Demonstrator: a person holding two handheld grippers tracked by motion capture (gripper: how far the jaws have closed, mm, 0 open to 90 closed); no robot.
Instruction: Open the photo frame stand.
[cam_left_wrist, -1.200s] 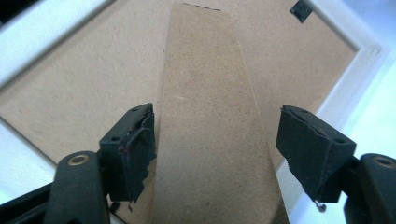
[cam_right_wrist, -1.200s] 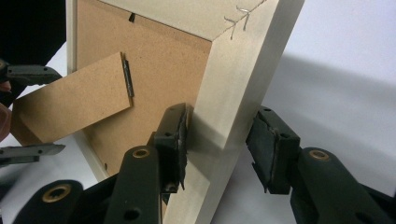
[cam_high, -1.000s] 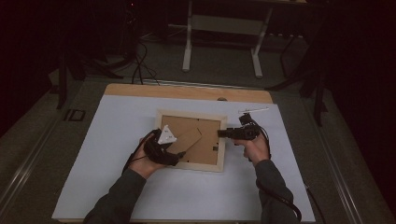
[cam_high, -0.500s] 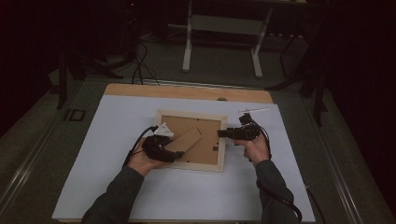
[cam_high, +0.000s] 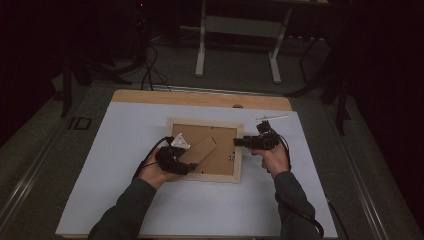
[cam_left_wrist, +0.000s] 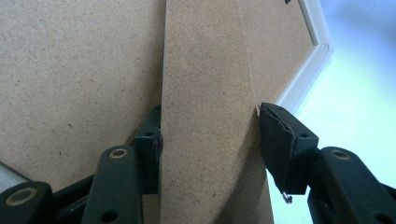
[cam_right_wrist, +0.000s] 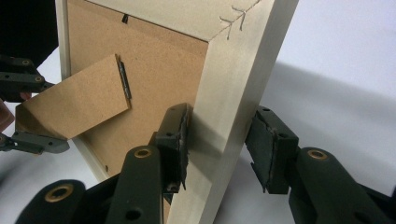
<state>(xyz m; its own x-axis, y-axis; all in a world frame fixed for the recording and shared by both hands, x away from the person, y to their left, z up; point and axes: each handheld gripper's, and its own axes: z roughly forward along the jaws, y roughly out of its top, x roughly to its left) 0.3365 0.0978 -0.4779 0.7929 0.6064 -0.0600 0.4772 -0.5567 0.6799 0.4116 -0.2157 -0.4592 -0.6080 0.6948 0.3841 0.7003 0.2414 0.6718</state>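
Note:
A pale wooden picture frame (cam_high: 205, 121) lies back side up on the white mat. Its brown fibreboard stand (cam_high: 202, 149) slants across the backing toward the frame's near left corner. My left gripper (cam_high: 187, 167) sits at that corner. Its jaws have just been closing, and in the left gripper view (cam_left_wrist: 210, 121) both pads touch the edges of the stand (cam_left_wrist: 205, 70). My right gripper (cam_high: 238, 142) comes in from the right and is shut across the frame's right rail (cam_right_wrist: 233, 70), one pad on the inner edge and one on the outer (cam_right_wrist: 222, 121).
The white mat (cam_high: 125, 200) covers a wooden table whose bare strip (cam_high: 150, 97) shows at the back. A thin pale stick (cam_high: 272, 118) lies just behind my right hand. Cables (cam_high: 150, 70) and a metal stand (cam_high: 240, 25) are on the floor beyond.
My left hand has turned its gripper at the frame's near left corner, and the jaws now sit around the stand. The right gripper and the frame have not moved.

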